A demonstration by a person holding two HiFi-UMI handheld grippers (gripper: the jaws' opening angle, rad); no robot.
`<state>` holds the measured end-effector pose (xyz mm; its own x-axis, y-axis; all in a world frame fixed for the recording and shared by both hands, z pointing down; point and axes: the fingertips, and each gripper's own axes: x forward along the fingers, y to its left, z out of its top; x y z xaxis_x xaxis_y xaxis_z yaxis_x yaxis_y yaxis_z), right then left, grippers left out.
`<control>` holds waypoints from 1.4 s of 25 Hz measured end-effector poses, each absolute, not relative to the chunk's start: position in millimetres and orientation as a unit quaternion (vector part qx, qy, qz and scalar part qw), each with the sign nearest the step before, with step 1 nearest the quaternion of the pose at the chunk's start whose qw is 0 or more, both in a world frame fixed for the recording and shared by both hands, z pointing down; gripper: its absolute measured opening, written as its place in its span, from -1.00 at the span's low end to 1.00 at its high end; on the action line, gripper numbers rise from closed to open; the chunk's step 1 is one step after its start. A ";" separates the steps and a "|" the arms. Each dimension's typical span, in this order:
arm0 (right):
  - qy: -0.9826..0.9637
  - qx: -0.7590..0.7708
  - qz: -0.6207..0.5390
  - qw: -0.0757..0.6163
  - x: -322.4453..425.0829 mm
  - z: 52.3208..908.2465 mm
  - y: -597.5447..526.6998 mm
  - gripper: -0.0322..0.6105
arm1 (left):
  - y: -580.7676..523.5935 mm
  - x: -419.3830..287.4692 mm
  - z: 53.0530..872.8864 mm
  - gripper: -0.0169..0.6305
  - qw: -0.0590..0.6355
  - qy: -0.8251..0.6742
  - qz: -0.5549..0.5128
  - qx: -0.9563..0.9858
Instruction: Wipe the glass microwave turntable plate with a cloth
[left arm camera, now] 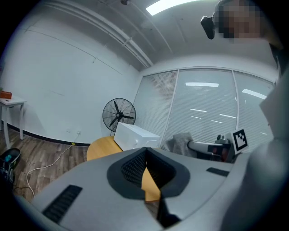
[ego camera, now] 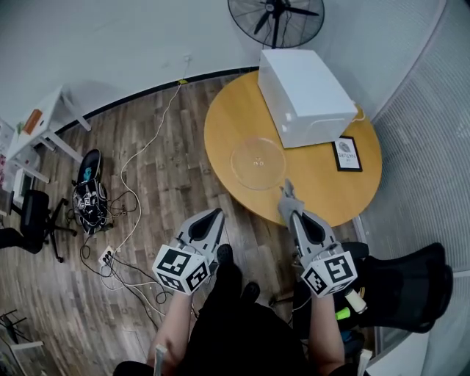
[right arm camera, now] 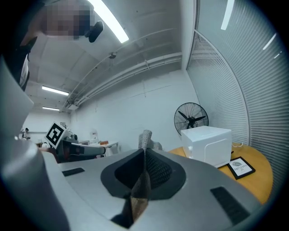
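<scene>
Two claws in play here, both hanging off the near side of the round wooden worktop point(ego camera: 323, 192). The left claw point(ego camera: 215, 214) is pressed together with nothing in it and sits out over the wood floor point(ego camera: 154, 154), clear of the worktop's rim. The right claw point(ego camera: 288, 208) is pinching a grey cloth point(ego camera: 287, 192), and the cloth's tip pokes just past the near rim onto the wood. The glass turntable plate point(ego camera: 258, 163) lies flat on the left half of the worktop, close to the left rim but fully on it, with a thin strip of bare wood between it and the near edge. It's just in front of the white microwave point(ego camera: 305, 95), near its front corner, and I can't tell if they touch. The microwave fills the back of the worktop, almost out to the far rim. A small framed picture point(ego camera: 346, 153) lies near the right edge, with a decent patch of bare wood between it and the plate. Off the worktop, a standing fan point(ego camera: 275, 18) is behind the microwave, loose cables point(ego camera: 125, 194) trail over the floor on the left, and a black office chair point(ego camera: 411, 283) is parked tight on the right.
</scene>
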<state>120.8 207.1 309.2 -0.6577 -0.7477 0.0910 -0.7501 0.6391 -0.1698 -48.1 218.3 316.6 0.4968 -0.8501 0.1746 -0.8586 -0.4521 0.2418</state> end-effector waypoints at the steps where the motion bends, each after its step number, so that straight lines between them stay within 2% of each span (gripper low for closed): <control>1: -0.904 0.416 0.095 0.007 116.2 307.7 195.6 -0.83 | 207.2 -53.6 316.3 -0.97 0.150 -0.500 0.013 0.853; 14: -0.889 0.452 0.071 0.018 63.9 280.9 98.9 -0.83 | 98.4 -105.8 309.3 -0.97 0.158 -0.471 0.011 0.868; 26: -0.879 0.463 0.108 0.038 68.9 321.0 57.1 -0.83 | 46.0 -99.9 359.3 -0.97 0.207 -0.460 0.045 0.862; 35: -0.893 0.430 0.121 0.055 63.8 336.5 -23.8 -0.83 | -23.4 -97.4 399.5 -0.96 0.268 -0.478 0.075 0.833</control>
